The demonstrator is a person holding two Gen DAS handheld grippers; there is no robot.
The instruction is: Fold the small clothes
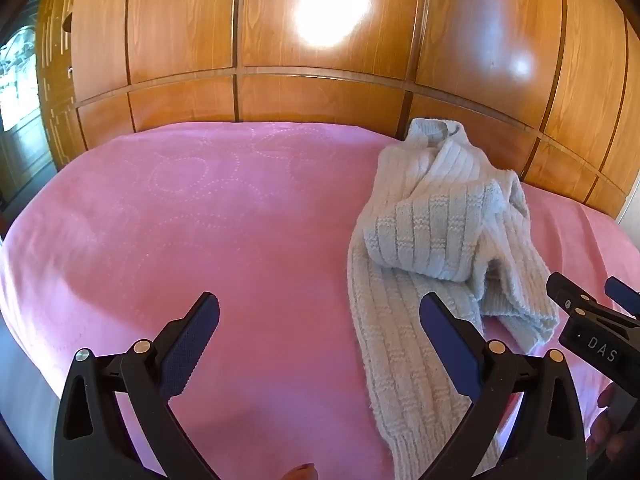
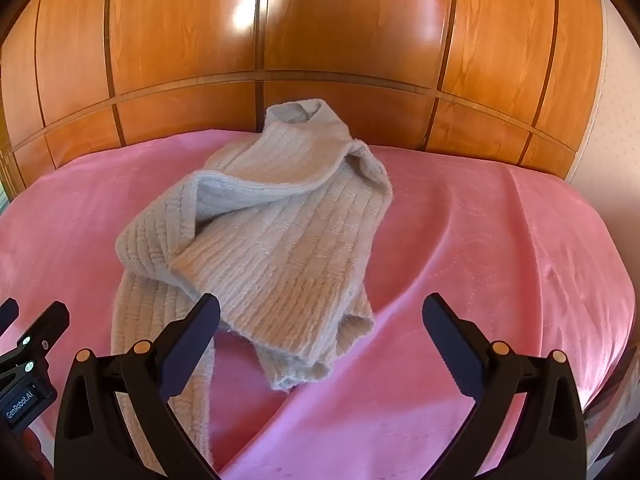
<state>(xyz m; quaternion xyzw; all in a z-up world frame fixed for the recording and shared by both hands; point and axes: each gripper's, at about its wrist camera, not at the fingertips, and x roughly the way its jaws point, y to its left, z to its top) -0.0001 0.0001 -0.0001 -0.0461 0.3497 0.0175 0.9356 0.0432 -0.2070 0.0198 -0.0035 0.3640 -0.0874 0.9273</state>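
Crumpled knit sweater (image 2: 256,232) on pink bedspread (image 2: 500,240), ahead of both wide-open, empty tools, left tool (image 1: 320,344), right tool (image 2: 320,344)

**Crumpled knit on pink bedspread, jaws wide**

Seen from the right wrist: right gripper (image 2: 320,320) tilted downward over the bed, jaws spread wide, nothing pinched between them. Pale ribbed knit garment (image 2: 276,236) heaped in a loose bundle on the pink bedspread (image 2: 500,248), collar end toward the glossy wooden panelling (image 2: 340,32), one long strip trailing down toward the near edge behind the left-hand finger (image 2: 192,344). Hem corner lying between the two fingers, apart from both pads as far as can be told. Left gripper (image 2: 24,360) poking in at the lower left edge, only partly in frame, lettered tag on its body.
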